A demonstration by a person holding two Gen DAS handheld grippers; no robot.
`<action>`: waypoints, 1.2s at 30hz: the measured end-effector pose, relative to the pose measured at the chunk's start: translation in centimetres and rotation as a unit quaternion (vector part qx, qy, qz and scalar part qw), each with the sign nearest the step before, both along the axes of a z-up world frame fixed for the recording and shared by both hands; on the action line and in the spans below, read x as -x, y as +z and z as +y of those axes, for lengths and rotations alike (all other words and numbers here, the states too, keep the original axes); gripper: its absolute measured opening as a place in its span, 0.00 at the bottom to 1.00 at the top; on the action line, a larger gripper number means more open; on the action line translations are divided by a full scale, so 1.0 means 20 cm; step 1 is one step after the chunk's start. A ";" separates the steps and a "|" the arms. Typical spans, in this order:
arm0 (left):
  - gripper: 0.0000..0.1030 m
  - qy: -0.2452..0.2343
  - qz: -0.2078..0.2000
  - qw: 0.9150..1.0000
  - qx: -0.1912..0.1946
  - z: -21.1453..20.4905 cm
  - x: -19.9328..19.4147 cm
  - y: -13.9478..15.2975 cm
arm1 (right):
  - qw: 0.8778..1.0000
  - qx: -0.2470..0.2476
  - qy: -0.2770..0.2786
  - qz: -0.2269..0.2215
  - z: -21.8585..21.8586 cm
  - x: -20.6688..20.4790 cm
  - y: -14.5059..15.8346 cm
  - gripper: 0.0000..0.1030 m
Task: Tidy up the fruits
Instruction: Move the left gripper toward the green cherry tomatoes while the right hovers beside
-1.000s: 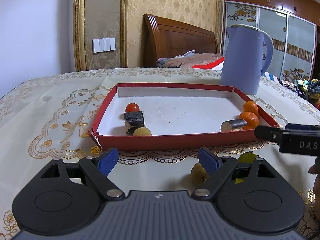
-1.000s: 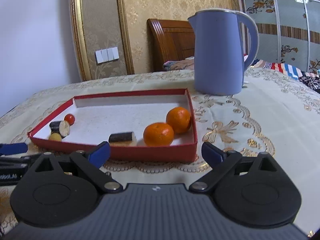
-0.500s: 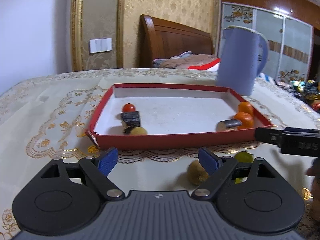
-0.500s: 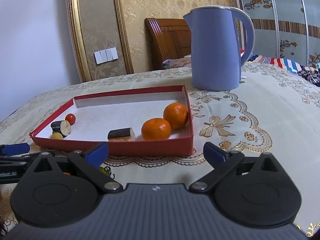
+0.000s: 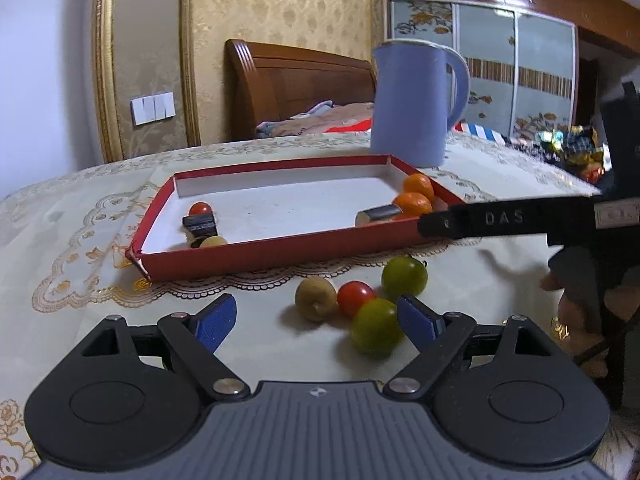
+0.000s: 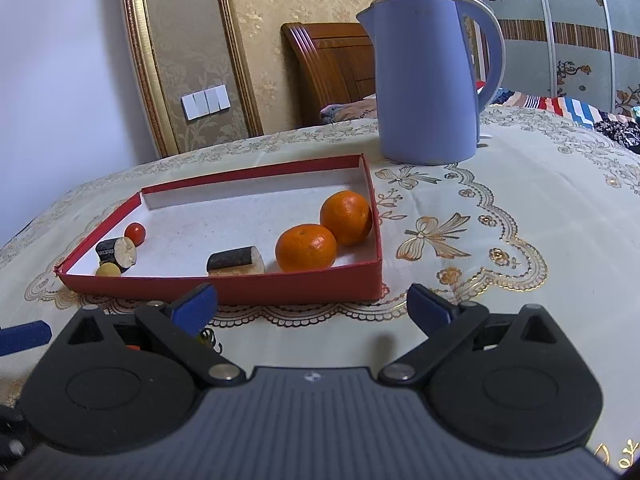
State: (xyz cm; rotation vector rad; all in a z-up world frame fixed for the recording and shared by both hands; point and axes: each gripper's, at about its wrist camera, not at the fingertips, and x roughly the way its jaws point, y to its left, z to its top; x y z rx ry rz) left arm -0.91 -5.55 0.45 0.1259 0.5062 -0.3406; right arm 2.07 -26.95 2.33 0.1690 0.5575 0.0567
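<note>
fruits lie in two groups on the table (image 6: pixel 540 184): some inside the red tray (image 6: pixel 304 286), some loose on the cloth in front of it. in the tray, two oranges sit touching each other in the right near corner, one (image 6: pixel 306 249) nearer and one (image 6: pixel 346 217) just behind it. just left of them lies a dark-skinned cut piece (image 6: pixel 236 260) on its side. at the left end of the tray a small red tomato (image 6: pixel 135 233) sits behind another dark cut piece (image 6: pixel 116 250), and a small yellow fruit (image 6: pixel 108 269) rests against the near wall.

outside the tray, near its front wall, four loose fruits cluster: a brownish-yellow one (image 5: pixel 316 299), a red tomato (image 5: pixel 355 298) beside it, a green one (image 5: pixel 404 277) farther back, and a second green one (image 5: pixel 376 330) nearest to me.

my left gripper (image 5: pixel 316 322) is spread wide and holds nothing; the near green fruit lies close against its right blue pad. my right gripper (image 6: pixel 312 306) is also spread wide and empty, low over the cloth just in front of the tray's right near corner.

a blue kettle (image 6: pixel 430 80) stands upright beyond the tray's far right corner.
</note>
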 end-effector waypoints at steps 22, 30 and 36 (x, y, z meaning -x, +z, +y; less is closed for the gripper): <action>0.85 0.006 0.070 0.998 -0.001 -0.11 -0.06 -0.05 | 1.000 -0.010 -0.007 0.001 -0.02 -0.01 0.00 0.98; 0.85 0.001 0.062 0.998 0.002 -0.12 -0.05 -0.05 | 1.000 0.010 0.018 0.016 0.00 0.01 0.00 0.98; 0.78 0.002 0.062 0.998 -0.009 -0.13 -0.05 -0.06 | 0.998 0.038 0.046 0.004 0.03 0.12 0.01 0.98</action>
